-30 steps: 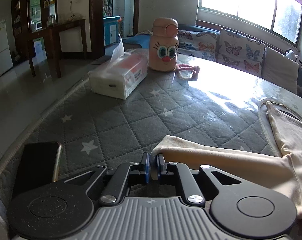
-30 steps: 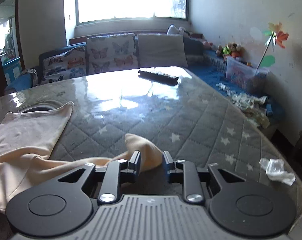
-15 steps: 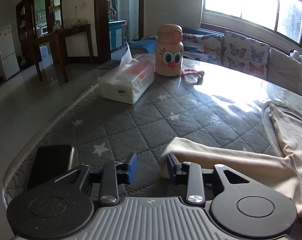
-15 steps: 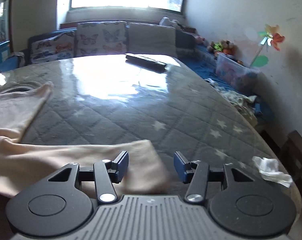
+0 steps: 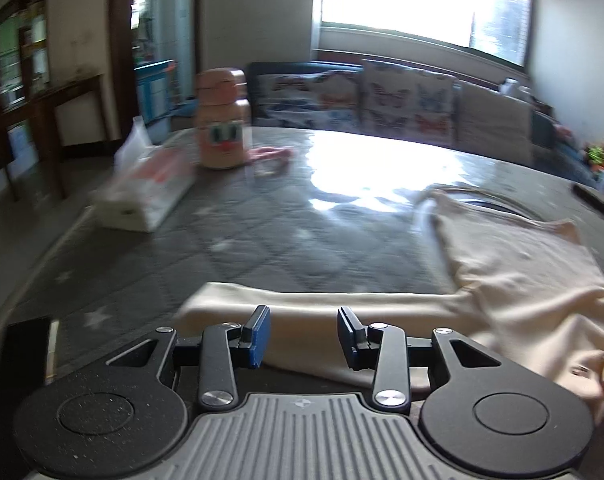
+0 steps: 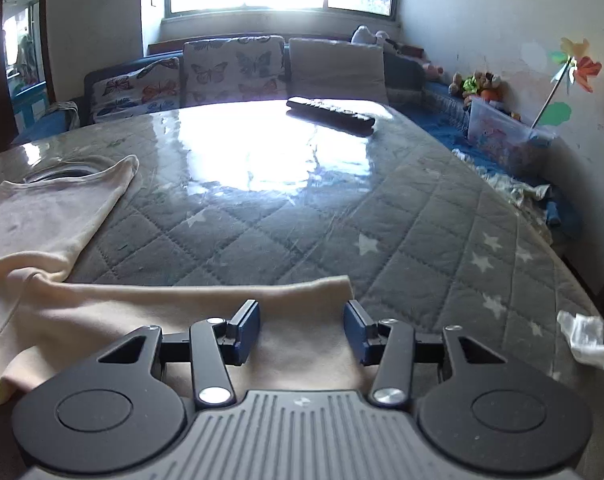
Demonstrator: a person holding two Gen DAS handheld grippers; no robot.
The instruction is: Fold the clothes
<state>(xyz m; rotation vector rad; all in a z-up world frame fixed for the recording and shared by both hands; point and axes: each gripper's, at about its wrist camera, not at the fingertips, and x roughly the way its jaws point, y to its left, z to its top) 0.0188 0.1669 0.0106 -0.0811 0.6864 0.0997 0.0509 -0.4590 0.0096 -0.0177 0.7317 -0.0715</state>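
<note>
A cream shirt (image 5: 522,276) is lying on the quilted grey desk (image 6: 322,216), its body spreading toward the far side and its two sleeves stretching out sideways along the near edge. The left hand-held gripper (image 5: 304,336) is hovering with its jaws spread wide and nothing between them, right over the left sleeve (image 5: 322,312), whose cuff end is sitting just left of the gripper. The right hand-held gripper (image 6: 302,332) is likewise gaping and empty above the right sleeve (image 6: 205,304), whose cuff is ending just beyond its right finger. Each sleeve's long axis is running crosswise to its gripper's fingers, so each hand is nearest its own sleeve; a pinch would probably need a dip straight down onto the cloth. Off to the left, a tissue pack (image 5: 145,192) and a peach bottle with a cartoon face (image 5: 221,120) are standing well apart from the shirt (no lettering on either is readable through the blur). A remote (image 6: 330,115) is resting at the far side.
</note>
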